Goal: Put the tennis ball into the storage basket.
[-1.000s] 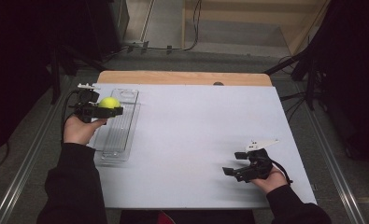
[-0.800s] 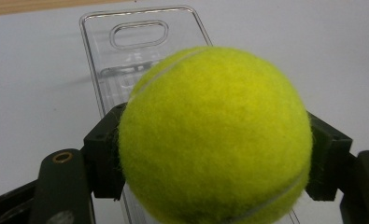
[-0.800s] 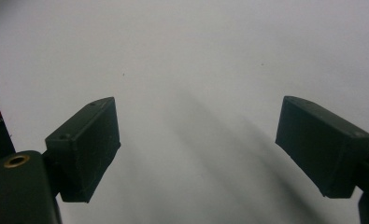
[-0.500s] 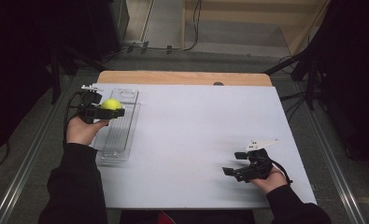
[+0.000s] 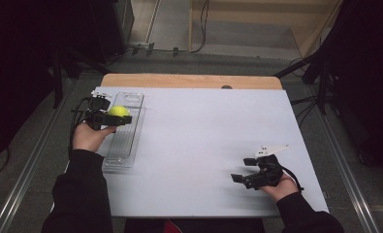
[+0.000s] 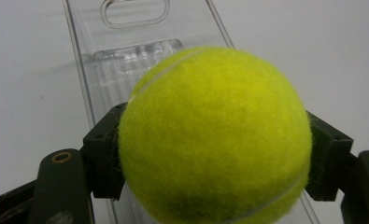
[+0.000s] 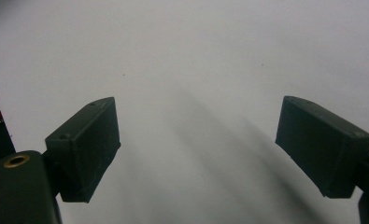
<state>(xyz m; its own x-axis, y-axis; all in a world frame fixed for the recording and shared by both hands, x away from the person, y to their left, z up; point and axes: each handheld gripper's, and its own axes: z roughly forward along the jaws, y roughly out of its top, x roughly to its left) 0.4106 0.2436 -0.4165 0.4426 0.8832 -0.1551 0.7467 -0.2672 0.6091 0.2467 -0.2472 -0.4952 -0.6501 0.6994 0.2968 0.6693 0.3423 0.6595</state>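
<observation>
High view, left gripper (image 5: 112, 118): clamped on a yellow tennis ball (image 5: 118, 111), held above the far end of a clear plastic tray (image 5: 122, 145) at the table's (image 5: 203, 145) left side.
High view, right gripper (image 5: 245, 178): rests near the table's right front corner, jaws apart, nothing between them.
Left gripper view: both pads (image 6: 102, 158) press the tennis ball's (image 6: 215, 135) sides; the tray (image 6: 126, 42) lies below.
Right gripper view: jaws wide apart over bare white table (image 7: 187, 70).
</observation>
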